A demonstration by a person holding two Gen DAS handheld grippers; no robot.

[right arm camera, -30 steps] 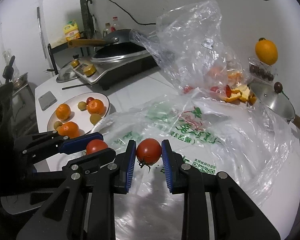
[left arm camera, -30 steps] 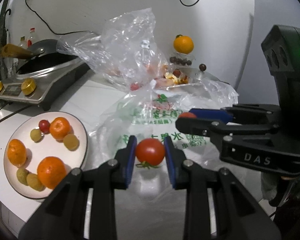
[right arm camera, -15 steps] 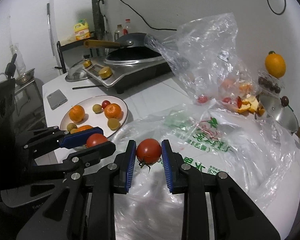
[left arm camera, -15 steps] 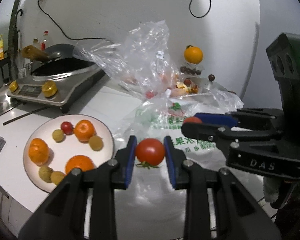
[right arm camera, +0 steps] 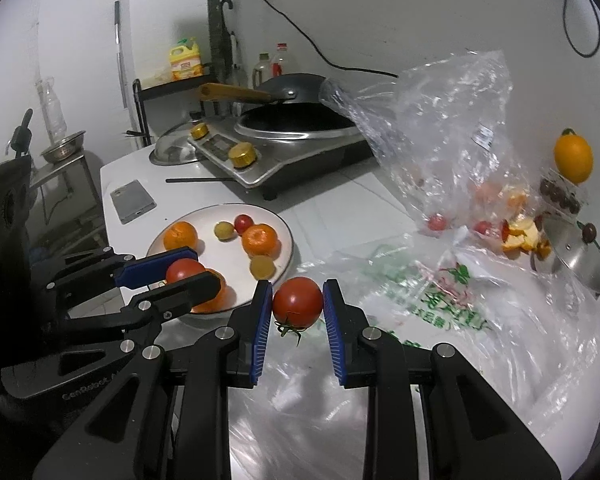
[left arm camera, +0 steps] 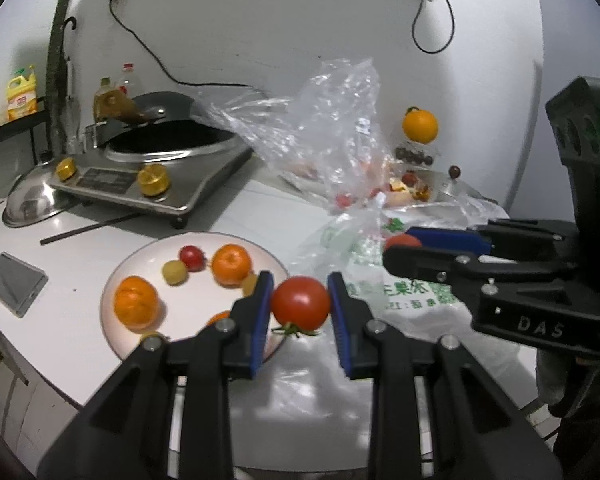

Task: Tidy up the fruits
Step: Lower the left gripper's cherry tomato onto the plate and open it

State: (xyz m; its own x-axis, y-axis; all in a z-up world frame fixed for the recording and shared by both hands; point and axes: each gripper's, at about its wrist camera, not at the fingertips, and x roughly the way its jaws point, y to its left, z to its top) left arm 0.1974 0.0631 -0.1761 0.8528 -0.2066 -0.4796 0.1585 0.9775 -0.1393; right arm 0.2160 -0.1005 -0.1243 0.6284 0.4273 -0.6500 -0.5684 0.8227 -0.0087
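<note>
My left gripper (left arm camera: 300,304) is shut on a red tomato (left arm camera: 300,303), held above the near right rim of a white plate (left arm camera: 192,240). The plate holds several oranges, small yellow fruits and a small red tomato. My right gripper (right arm camera: 298,304) is shut on a second red tomato (right arm camera: 298,302), just right of the plate (right arm camera: 220,210) over a clear plastic bag (right arm camera: 440,304). The left gripper with its tomato (right arm camera: 185,271) also shows in the right wrist view, over the plate's near edge. The right gripper's tomato (left arm camera: 402,240) shows in the left wrist view.
An induction cooker with a wok (left arm camera: 156,160) stands behind the plate. A phone (left arm camera: 14,283) lies left of it. A crumpled bag with fruit and peels (right arm camera: 460,152), a pot lid (right arm camera: 576,256) and a yellow-orange fruit (right arm camera: 573,159) sit at the back right.
Both grippers, each still holding its tomato, have moved left toward the plate; the plate now lies closer beneath the left gripper.
</note>
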